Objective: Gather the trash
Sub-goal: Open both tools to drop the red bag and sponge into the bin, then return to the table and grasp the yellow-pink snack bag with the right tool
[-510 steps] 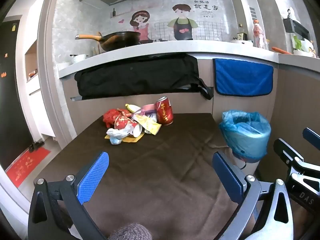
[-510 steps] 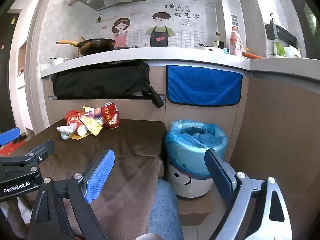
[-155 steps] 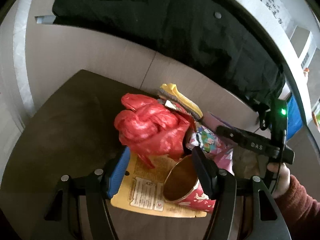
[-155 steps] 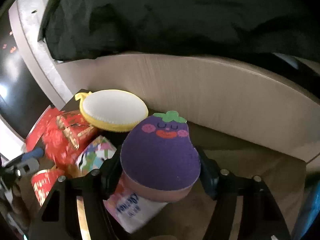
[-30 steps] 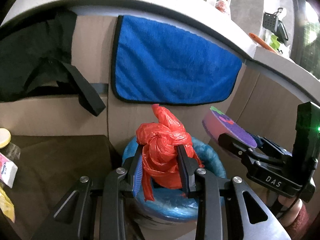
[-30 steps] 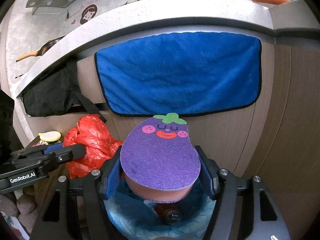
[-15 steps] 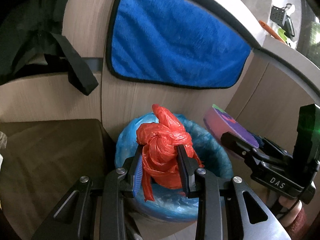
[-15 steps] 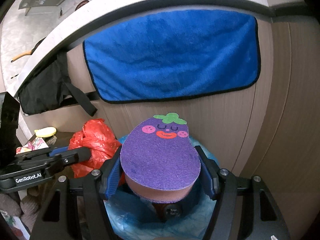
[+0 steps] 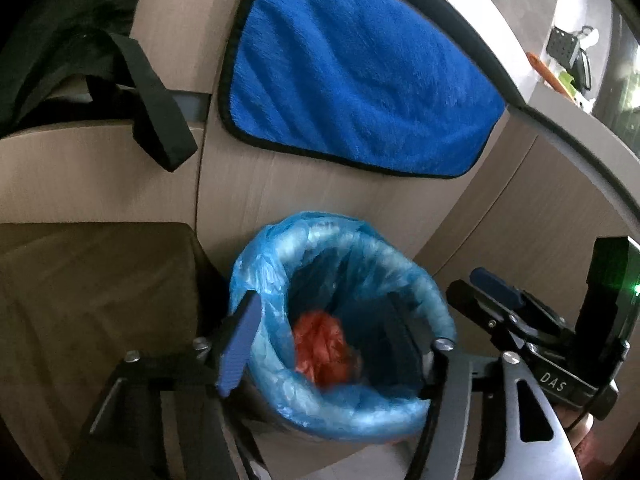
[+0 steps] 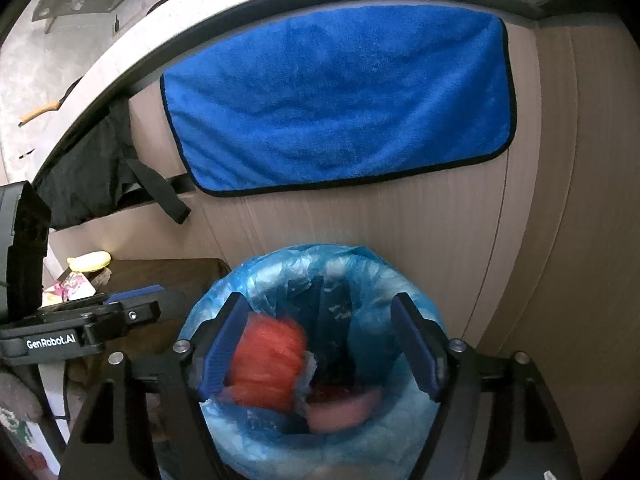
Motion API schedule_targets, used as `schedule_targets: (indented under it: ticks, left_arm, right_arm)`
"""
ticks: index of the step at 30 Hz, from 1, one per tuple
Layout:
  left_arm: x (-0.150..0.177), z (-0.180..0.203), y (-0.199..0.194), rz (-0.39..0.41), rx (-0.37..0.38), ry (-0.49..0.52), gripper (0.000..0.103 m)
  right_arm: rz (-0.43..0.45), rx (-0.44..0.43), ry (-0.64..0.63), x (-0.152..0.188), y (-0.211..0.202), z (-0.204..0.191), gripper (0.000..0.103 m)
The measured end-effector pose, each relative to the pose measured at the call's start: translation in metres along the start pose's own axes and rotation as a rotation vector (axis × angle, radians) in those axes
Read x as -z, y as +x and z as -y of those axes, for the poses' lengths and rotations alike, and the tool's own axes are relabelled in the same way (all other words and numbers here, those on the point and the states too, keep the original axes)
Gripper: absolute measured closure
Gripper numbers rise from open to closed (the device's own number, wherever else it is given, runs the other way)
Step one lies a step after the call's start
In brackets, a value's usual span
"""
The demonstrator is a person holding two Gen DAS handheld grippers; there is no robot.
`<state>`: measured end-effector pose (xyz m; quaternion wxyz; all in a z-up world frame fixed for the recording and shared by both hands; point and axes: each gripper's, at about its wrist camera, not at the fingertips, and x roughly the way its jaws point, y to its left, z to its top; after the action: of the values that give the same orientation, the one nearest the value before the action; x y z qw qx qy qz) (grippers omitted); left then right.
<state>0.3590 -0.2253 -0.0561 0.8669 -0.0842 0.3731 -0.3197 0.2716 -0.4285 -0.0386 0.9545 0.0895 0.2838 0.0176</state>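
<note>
A bin with a blue liner (image 9: 280,240) stands on the floor by the wooden cabinet wall; it also shows in the right wrist view (image 10: 352,264). My left gripper (image 9: 324,344) is open and empty above the bin mouth. The red plastic bag (image 9: 322,342) lies blurred inside the bin, also seen in the right wrist view (image 10: 268,364). My right gripper (image 10: 320,344) is open and empty over the bin. The pink side of the eggplant sponge (image 10: 344,410) lies inside the bin beside the red bag.
A blue towel (image 9: 352,80) hangs on the cabinet above the bin. The brown-covered table (image 9: 80,280) is left of the bin, with a yellow sponge (image 10: 90,261) and a wrapper (image 10: 76,284) on it. A black bag (image 9: 60,40) hangs at the upper left.
Both grippers have opened. The red bag has dropped from my left gripper and the eggplant sponge from my right gripper into the bin.
</note>
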Motion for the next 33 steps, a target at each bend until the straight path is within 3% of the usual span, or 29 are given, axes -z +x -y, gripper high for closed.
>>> schedule_targets:
  ticks: [8,17,23,33]
  left_arm:
    - [0.000,-0.019,-0.031,0.050,-0.072,-0.024,0.035]
    - [0.017,-0.072,-0.116,0.136,-0.274,-0.016,0.035]
    - [0.041,-0.120,-0.205,0.230,-0.442,-0.041,0.035]
    - [0.096,-0.229,-0.307,0.284,-0.561,-0.253,0.035]
  right_arm:
    - [0.040,0.029,-0.014,0.000,-0.017,-0.009,0.031]
    - [0.061,-0.004,-0.059,-0.002,-0.039,-0.050,0.031]
    - [0.059,-0.082,-0.127,-0.002,-0.043,-0.110,0.031]
    - [-0.026,-0.273,-0.295,0.006,-0.018,-0.237,0.031]
